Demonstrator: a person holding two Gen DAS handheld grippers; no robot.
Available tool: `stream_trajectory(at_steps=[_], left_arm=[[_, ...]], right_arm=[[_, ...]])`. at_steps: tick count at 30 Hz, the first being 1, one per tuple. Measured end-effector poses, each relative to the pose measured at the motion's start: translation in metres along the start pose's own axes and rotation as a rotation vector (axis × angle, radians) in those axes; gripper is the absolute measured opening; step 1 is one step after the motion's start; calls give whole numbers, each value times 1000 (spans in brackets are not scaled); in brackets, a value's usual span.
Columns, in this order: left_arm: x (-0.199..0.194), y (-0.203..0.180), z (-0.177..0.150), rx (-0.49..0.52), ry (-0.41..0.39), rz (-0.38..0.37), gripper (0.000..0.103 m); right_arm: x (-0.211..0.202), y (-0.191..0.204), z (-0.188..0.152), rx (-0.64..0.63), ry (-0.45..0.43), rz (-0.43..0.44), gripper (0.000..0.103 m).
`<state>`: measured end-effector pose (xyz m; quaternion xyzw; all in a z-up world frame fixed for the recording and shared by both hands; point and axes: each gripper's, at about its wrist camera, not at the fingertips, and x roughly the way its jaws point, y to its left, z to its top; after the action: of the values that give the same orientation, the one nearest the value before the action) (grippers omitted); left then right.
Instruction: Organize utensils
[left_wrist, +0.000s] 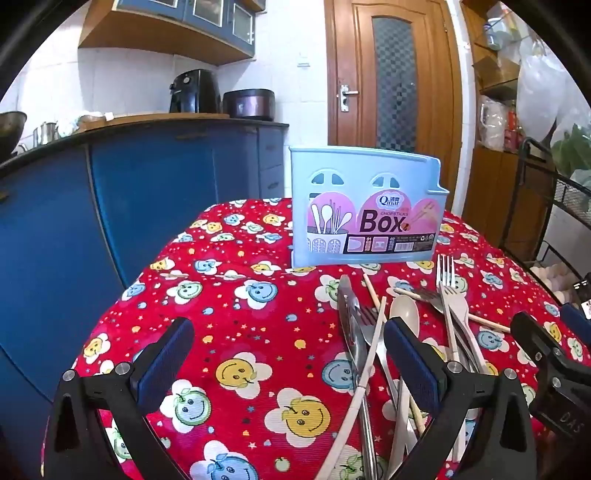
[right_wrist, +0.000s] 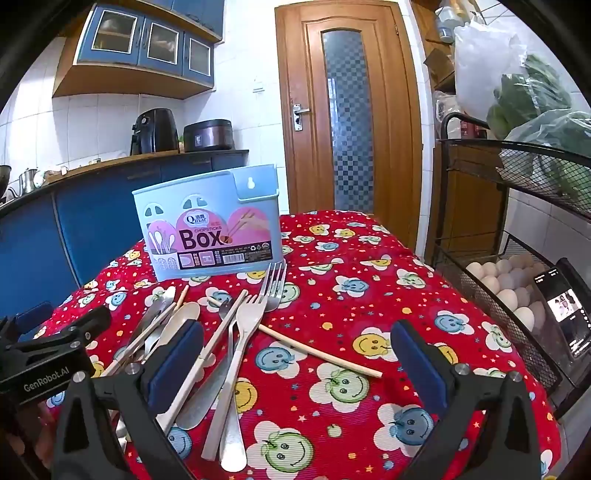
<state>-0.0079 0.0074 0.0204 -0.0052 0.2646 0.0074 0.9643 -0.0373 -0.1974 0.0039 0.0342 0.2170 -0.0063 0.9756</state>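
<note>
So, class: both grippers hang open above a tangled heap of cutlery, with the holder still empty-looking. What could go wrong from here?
1. The utensil pile overlaps: lifting the beige fork may drag a chopstick or the spoon along.
2. The light blue box stands upright and unsupported; a nudge could tip it.
3. The left gripper and right gripper sit close together and could collide.

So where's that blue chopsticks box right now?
The blue chopsticks box stands upright at the far side of the red tablecloth, just behind the pile of utensils, left of centre in the right wrist view.
</note>
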Motion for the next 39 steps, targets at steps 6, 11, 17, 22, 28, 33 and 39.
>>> stream_trajectory(at_steps=[6,11,17,22,28,33,39], left_arm=[[-4,-4,-1,10,-13,12,102],[-5,-6,-3,6,-18,16,102],[-6,-7,-5,7,-23,20,102],[-5,-7,-6,8,-24,21,102],[-6,-8,-7,10,-27,23,102],[-6,-9,-8,9,-28,26,102],[-6,-9,-8,10,-28,27,102]], right_arm=[[0,0,0,0,-2,-1,103],[0,0,0,0,-2,-1,103],[0,0,0,0,-3,-1,103],[0,0,0,1,-3,-1,103],[0,0,0,2,-3,-1,103],[0,0,0,0,-4,-1,103],[0,0,0,2,-4,-1,103]])
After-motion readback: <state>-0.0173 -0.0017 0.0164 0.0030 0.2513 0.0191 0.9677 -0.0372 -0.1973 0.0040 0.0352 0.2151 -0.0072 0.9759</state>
